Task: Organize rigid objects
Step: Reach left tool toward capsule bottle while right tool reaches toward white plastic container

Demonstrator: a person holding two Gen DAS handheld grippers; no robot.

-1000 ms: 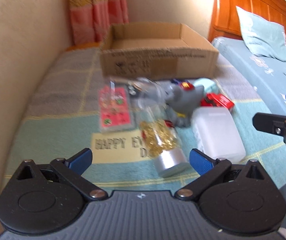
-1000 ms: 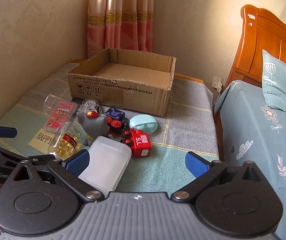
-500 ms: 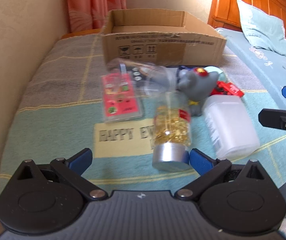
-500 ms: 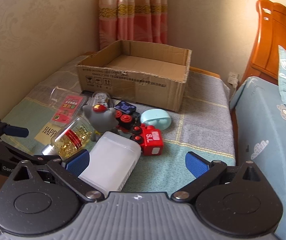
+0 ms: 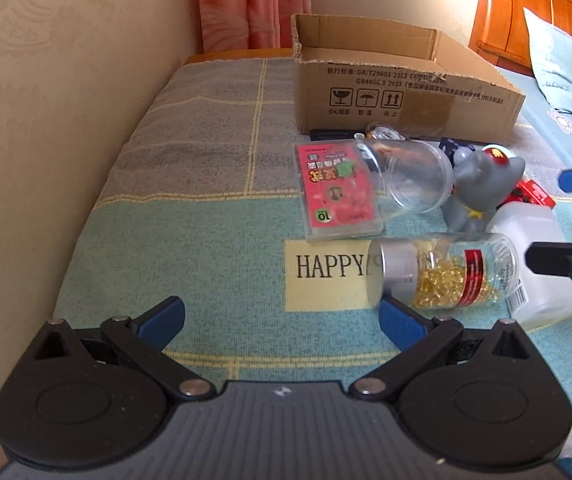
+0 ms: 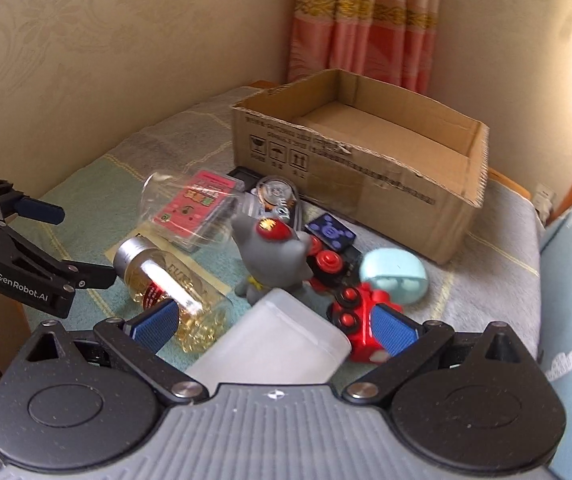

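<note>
A pile of small items lies on a checked blanket in front of an open cardboard box. A clear bottle of golden capsules lies on its side with its silver cap toward my left gripper, which is open and empty just short of it. A frosted white plastic box sits between the fingers of my open right gripper, with no grip seen. A grey cat figure, a pink card pack and a clear cup lie behind.
A red toy vehicle, a pale blue case, a dark blue dotted block and a round clear keychain crowd the pile. A wall runs along the left. A bed with wooden headboard stands right.
The capsule bottle has rolled from end-on to lying crosswise. My left gripper has swung left. My right gripper has come forward and lower, so the white box now lies between its fingers.
</note>
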